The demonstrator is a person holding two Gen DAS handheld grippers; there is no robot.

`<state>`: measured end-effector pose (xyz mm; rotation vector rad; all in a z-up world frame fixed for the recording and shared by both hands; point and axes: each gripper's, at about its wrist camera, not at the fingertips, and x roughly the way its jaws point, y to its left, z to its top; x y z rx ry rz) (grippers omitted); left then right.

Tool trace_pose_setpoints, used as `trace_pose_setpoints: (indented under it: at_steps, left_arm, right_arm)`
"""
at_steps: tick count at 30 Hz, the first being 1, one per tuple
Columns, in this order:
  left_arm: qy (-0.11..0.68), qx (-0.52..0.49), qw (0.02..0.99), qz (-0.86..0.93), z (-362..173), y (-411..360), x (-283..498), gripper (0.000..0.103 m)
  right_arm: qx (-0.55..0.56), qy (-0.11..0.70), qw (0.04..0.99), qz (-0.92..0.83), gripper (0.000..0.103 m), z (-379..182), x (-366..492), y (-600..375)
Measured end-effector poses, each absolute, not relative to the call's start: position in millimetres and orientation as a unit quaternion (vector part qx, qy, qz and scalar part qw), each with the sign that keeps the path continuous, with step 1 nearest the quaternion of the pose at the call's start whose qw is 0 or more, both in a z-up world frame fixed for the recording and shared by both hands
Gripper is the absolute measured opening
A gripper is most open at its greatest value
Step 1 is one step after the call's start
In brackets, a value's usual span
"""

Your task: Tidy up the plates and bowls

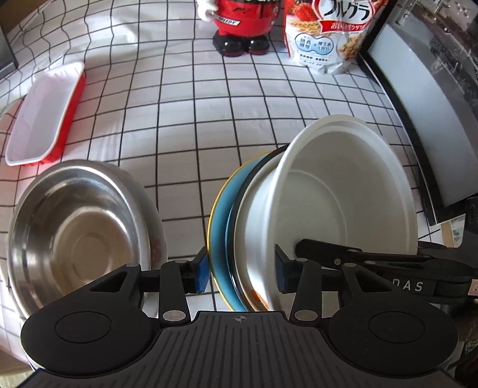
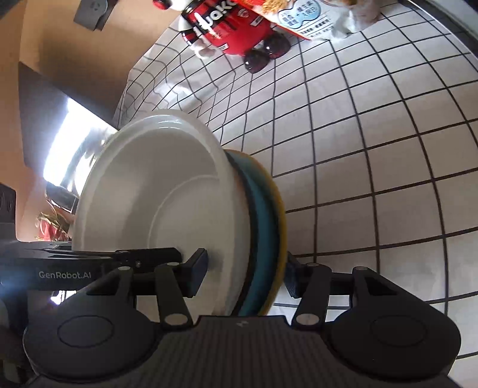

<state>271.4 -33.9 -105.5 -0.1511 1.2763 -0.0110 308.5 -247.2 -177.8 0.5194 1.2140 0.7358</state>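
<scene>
A white bowl (image 1: 343, 194) nested on a dark-rimmed plate and a blue plate (image 1: 221, 215) with a yellow edge stands tilted on its side above the checked cloth. In the right wrist view, my right gripper (image 2: 246, 273) is shut on this stack, one pad inside the white bowl (image 2: 155, 194) and the other behind the blue plate (image 2: 263, 209). My left gripper (image 1: 242, 273) straddles the same stack's near edge, open, with its pads close on either side. A steel bowl (image 1: 80, 226) sits on the cloth to the left.
A red tray with a white inside (image 1: 44, 116) lies at the far left. At the back stand a red figurine (image 1: 242, 27) and a cereal bag (image 1: 328, 32). A black-framed white panel (image 1: 418, 119) runs along the right edge of the table.
</scene>
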Motion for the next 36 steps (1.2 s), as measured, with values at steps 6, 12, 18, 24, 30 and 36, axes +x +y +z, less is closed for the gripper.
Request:
trace_pose_setpoints:
  at_steps: [6,12,18,24,30,36]
  left_arm:
    - [0.589,-0.029,0.808,0.008,-102,-38,267,0.042]
    - [0.587,-0.038,0.809,0.013,-101,-34,267,0.039]
    - [0.582,-0.031,0.812,0.016,-99,-36,268,0.037]
    - [0.583,-0.03,0.812,0.02,-99,-34,268,0.033]
    - [0.575,-0.034,0.817,0.026,-94,-31,268,0.031]
    - [0.57,-0.029,0.821,0.026,-91,-32,268,0.031]
  right_arm:
    - [0.197,0.542,0.748,0.328,0.056,-170,303,-237]
    - [0.191,0.543,0.751,0.324,0.056,-169,304,-234]
    - [0.179,0.535,0.761,0.32,0.056,-166,302,-233]
    - [0.171,0.534,0.766,0.314,0.056,-164,301,-233]
    - [0.17,0.534,0.766,0.314,0.056,-164,302,-233]
    - [0.165,0.534,0.769,0.309,0.056,-162,300,-234]
